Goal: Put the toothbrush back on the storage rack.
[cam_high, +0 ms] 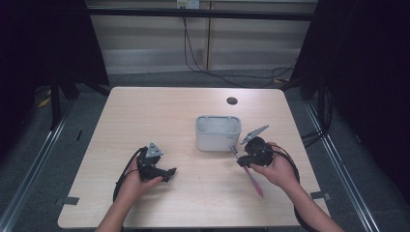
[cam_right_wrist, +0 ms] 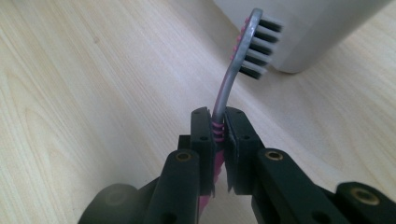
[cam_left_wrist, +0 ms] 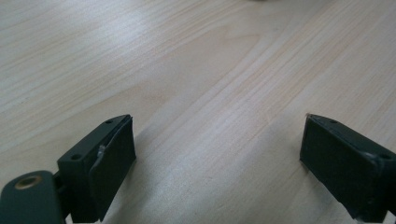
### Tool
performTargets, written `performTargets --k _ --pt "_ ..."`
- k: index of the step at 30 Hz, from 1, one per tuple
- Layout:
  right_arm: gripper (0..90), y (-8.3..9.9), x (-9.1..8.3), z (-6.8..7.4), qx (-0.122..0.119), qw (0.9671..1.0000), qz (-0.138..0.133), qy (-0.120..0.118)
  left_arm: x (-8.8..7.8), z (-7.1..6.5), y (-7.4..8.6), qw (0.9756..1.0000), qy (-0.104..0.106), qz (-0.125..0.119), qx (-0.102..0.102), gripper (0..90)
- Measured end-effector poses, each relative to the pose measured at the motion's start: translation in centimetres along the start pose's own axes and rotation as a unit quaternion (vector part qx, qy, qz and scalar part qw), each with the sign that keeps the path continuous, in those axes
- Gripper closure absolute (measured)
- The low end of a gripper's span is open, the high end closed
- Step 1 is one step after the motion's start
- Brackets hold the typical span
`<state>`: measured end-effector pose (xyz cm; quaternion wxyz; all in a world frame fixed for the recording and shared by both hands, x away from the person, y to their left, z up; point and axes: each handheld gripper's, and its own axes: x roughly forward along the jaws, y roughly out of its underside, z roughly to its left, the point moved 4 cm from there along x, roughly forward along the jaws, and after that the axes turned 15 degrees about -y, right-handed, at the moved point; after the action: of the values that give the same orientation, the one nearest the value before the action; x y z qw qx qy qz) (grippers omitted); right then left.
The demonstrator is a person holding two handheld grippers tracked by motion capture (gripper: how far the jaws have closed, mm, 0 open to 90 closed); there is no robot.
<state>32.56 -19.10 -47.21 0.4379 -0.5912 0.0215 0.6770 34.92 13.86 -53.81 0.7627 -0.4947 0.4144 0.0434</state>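
Right claw (cam_right_wrist: 218, 128): clamped on the neck of 1 pink-and-grey toothbrush (cam_right_wrist: 243, 51)
Toothbrush: bristle head raised toward the white container (cam_high: 218, 133), handle end low over the bench (cam_high: 193, 193)
Left claw (cam_left_wrist: 217, 158): jaws wide apart, nothing between them, low over bare bench
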Motion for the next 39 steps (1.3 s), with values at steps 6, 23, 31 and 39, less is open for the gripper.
performTargets --k 6,23,31,39 --pt "83.5 -0.2 -0.9 0.2 -0.005 0.9997 -0.024 0.000 0.0 0.0 0.0 1.0000 0.000 0.000 0.000 9.9" --pt "83.4 -0.9 -3.9 0.5 -0.012 0.9955 -0.094 0.004 0.0 0.0 0.0 1.0000 0.000 0.000 0.000 9.9" --pt "83.4 -1.2 -4.8 0.8 -0.016 0.9933 -0.115 0.006 0.0 0.0 0.0 1.0000 0.000 0.001 0.001 9.9" --pt "83.5 -1.8 -5.8 0.9 -0.020 0.9904 -0.136 0.012 0.0 0.0 0.0 1.0000 0.001 0.000 0.000 9.9"
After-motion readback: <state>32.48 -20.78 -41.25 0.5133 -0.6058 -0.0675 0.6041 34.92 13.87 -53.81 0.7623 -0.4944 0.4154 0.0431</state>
